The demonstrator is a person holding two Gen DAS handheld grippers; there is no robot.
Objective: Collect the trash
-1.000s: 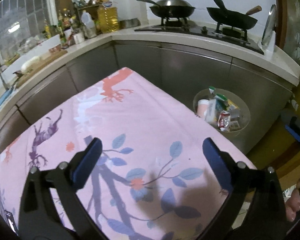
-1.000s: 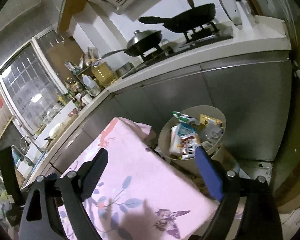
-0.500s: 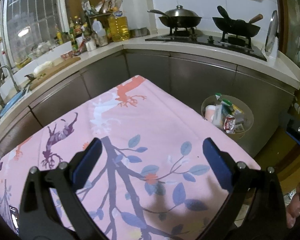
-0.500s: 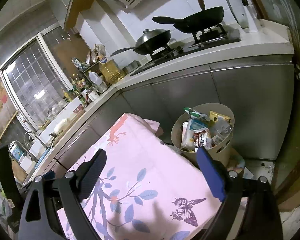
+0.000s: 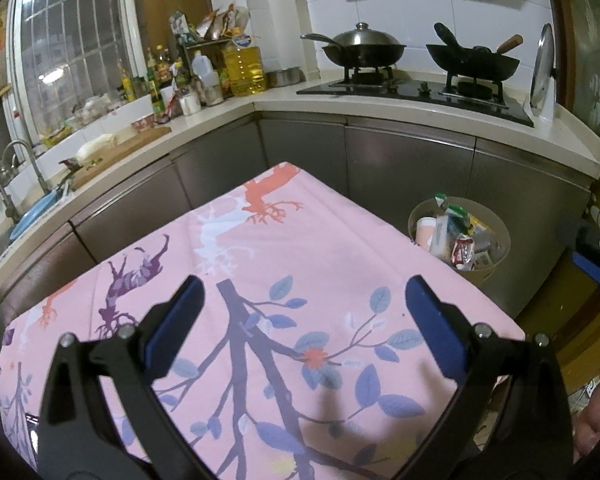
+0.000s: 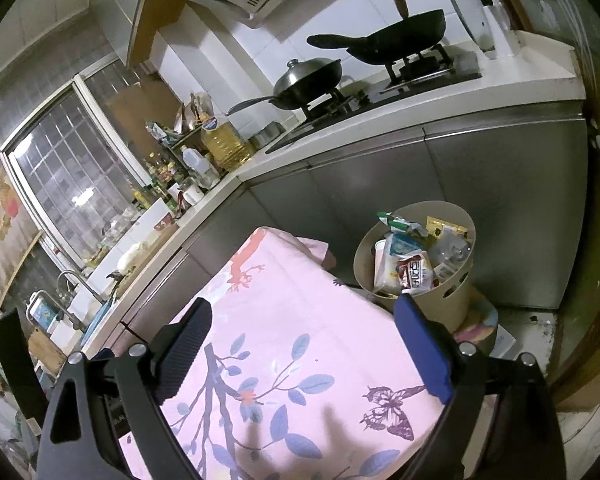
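A beige round trash bin (image 5: 496,240) stands on the floor beyond the table's far right edge, filled with wrappers, a cup and packets (image 5: 462,248). It also shows in the right wrist view (image 6: 448,300) with its trash (image 6: 414,270). A table with a pink cloth printed with branches and leaves (image 5: 284,256) fills the foreground; I see no trash on it. My left gripper (image 5: 304,308) is open and empty above the cloth. My right gripper (image 6: 304,320) is open and empty above the cloth (image 6: 300,320), near the bin.
An L-shaped counter with steel cabinets (image 5: 404,160) runs behind the table. Two woks sit on the stove (image 5: 404,88). Bottles and a big oil jug (image 5: 244,68) crowd the corner. A sink with a tap (image 5: 16,184) is at left. A pot lid (image 5: 542,68) leans at right.
Both grippers have drawn back and lifted from the bin, staying open. More of the pink cloth and the counter shows, and the bin looks smaller and farther off.
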